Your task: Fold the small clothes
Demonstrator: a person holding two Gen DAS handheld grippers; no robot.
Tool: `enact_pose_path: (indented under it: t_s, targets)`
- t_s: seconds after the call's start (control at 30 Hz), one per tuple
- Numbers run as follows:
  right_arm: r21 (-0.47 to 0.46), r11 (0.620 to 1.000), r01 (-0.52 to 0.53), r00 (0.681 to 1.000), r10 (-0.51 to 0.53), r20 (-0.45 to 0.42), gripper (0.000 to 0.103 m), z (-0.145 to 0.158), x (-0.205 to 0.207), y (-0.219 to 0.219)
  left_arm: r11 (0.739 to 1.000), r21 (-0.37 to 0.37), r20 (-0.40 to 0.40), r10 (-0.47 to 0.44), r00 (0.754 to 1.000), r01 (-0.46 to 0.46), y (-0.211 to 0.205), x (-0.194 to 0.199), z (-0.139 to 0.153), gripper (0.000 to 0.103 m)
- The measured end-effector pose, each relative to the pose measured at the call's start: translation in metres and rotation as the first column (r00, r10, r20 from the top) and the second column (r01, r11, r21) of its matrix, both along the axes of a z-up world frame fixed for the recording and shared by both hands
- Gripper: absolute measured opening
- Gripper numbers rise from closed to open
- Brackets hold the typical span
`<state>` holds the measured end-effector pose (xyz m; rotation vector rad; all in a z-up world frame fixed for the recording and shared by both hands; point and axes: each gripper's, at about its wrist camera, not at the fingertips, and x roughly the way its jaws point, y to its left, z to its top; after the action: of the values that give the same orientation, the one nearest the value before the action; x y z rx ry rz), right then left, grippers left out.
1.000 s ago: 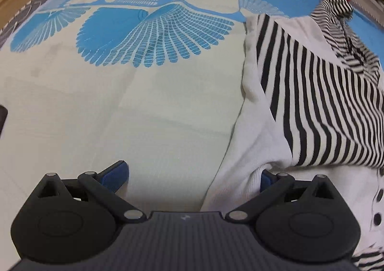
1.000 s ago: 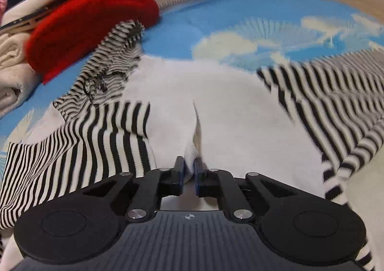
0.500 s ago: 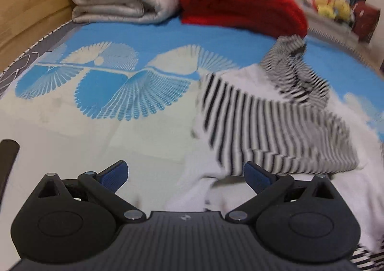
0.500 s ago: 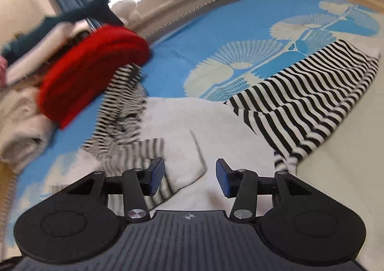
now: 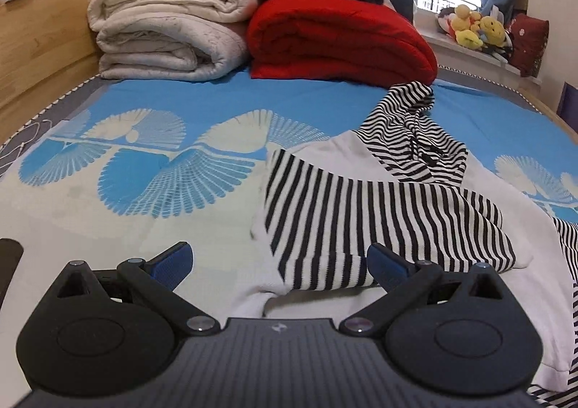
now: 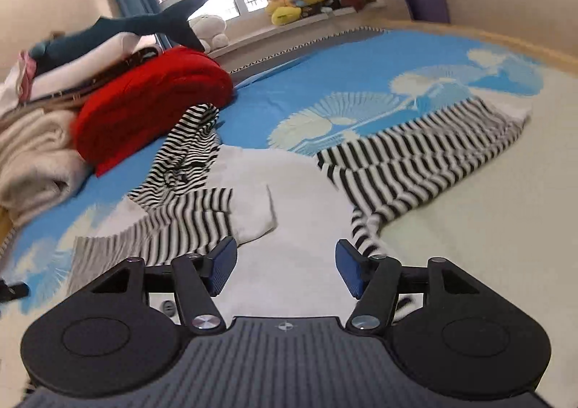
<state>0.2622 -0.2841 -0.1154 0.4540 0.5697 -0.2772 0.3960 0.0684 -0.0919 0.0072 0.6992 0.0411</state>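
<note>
Both sets of fingers, left [image 5: 278,263] wide and right [image 6: 285,269] opening, hang empty, tilted down over the hoodie [image 5: 379,227].

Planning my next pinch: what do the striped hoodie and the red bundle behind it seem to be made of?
Striped hoodie: looks like soft knit, probably cotton jersey, matte; it drapes limp and has ribbed cuffs. Red bundle: seemingly a thick padded quilt or fleece, matte, folding in fat rounded rolls; the exact fibre is unclear.

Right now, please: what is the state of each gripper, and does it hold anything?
Left gripper: open, holding nothing; it is above the hoodie.
Right gripper: jaws opening, nothing between them.
</note>
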Motion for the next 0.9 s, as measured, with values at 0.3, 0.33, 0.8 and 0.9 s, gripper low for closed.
enact_pose_path:
  t_s: [0.3, 0.33, 0.8, 0.9]
  targets:
    - [0.064, 0.996, -0.059, 0.996, 0.063, -0.065, 0.062, -0.006, 0.021, 0.002, 0.998, 0.043, -0.084, -0.043, 0.995, 0.047, -0.016, 0.011, -0.023, 0.103]
    - [0.064, 0.996, -0.064, 0.995, 0.069, -0.076, 0.062, -0.006, 0.023, 0.003, 0.998, 0.047, -0.096, -0.046, 0.994, 0.051, -0.018, 0.012, -0.026, 0.103]
    - [0.134, 0.991, 0.026, 0.996, -0.013, -0.092, 0.062, -0.012, 0.026, -0.036, 0.993, 0.072, -0.104, -0.082, 0.991, 0.090, -0.028, 0.007, -0.031, 0.103]
    - [0.213, 0.966, 0.146, 0.989, -0.137, -0.055, 0.062, -0.008, 0.019, -0.084, 0.996, 0.064, -0.115, -0.058, 0.992, 0.066, -0.023, 0.012, -0.034, 0.103]
